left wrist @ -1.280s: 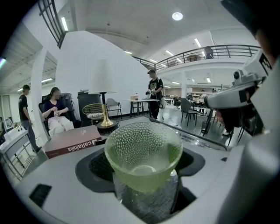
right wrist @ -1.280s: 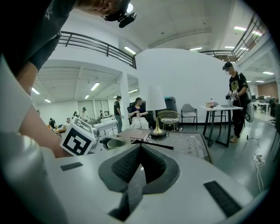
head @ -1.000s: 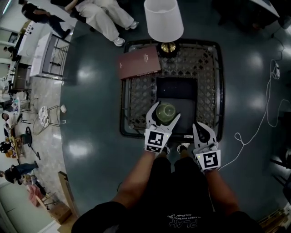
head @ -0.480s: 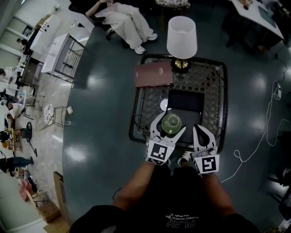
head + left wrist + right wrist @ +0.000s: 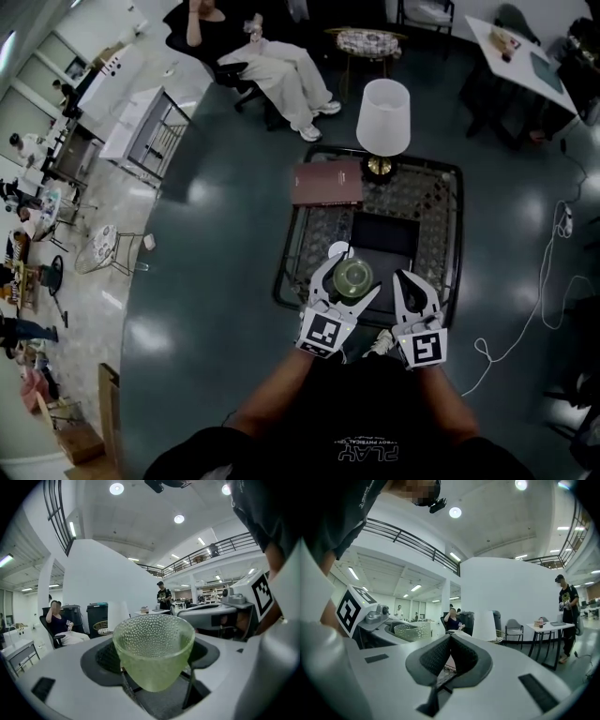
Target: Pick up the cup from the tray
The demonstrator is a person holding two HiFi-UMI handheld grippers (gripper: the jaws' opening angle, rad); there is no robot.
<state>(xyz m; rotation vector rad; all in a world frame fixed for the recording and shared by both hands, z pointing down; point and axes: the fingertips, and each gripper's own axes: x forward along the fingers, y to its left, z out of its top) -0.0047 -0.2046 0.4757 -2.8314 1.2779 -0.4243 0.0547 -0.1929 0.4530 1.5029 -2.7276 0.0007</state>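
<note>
The left claw (image 5: 352, 281) clasps a pale green pebbled glass cup (image 5: 153, 651) over the near left corner of the black rectangular tray (image 5: 386, 234) on the dark lattice counter (image 5: 441, 234). Just right, the right claw (image 5: 450, 651) hovers empty, jaws pressed together.

A white-shaded lamp (image 5: 385, 115) stands at the far edge of the dark lattice-topped desk (image 5: 436, 202). Just beside its base, a maroon book (image 5: 327, 183) lies flat on the far left corner. Beyond the desk a person in light trousers (image 5: 272, 66) sits in a dark chair. A white cable (image 5: 534, 309) trails across the glossy floor (image 5: 216, 244) at the right.
</note>
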